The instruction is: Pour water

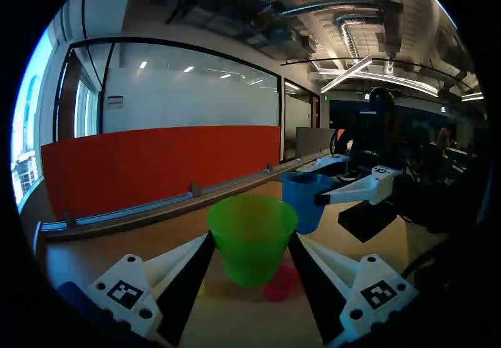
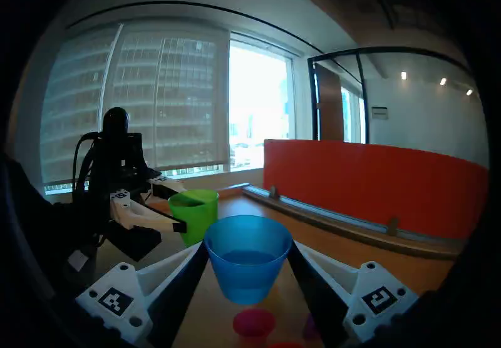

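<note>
Water is sitting in a translucent blue plastic cup, which the right claw is gripping upright above the wooden surface. The left claw is gripping a translucent green plastic cup, also upright, near the blue one. A small pink cup is standing on the surface below.

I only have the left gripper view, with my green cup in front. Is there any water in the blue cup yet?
Observer: Yes. The right gripper view looks down into the blue cup and shows water partway up it.
Operator: Does the right gripper have it squarely?
Observer: The right gripper has one finger against each side of the cup, and the cup stands upright between them.
</note>
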Tool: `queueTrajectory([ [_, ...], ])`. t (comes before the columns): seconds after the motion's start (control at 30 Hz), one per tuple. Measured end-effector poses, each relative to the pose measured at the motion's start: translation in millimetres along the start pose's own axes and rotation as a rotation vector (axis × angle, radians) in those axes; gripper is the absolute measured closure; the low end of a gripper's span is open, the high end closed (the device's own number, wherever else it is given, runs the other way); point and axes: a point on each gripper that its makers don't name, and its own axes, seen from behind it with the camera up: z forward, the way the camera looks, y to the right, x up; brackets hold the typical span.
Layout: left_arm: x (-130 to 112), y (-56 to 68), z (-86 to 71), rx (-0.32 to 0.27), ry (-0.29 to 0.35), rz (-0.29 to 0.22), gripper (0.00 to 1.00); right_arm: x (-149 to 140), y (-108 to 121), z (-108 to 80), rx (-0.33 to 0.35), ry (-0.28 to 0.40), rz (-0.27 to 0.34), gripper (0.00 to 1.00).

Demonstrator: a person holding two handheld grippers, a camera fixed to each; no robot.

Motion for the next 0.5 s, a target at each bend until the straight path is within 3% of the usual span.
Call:
queueTrajectory([
  [0.5, 4.6, 8.7, 1.5, -0.026, 0.021, -0.006, 0.16, 9.6, 1.8, -4.4, -0.012, 0.068, -0.056, 0.09],
])
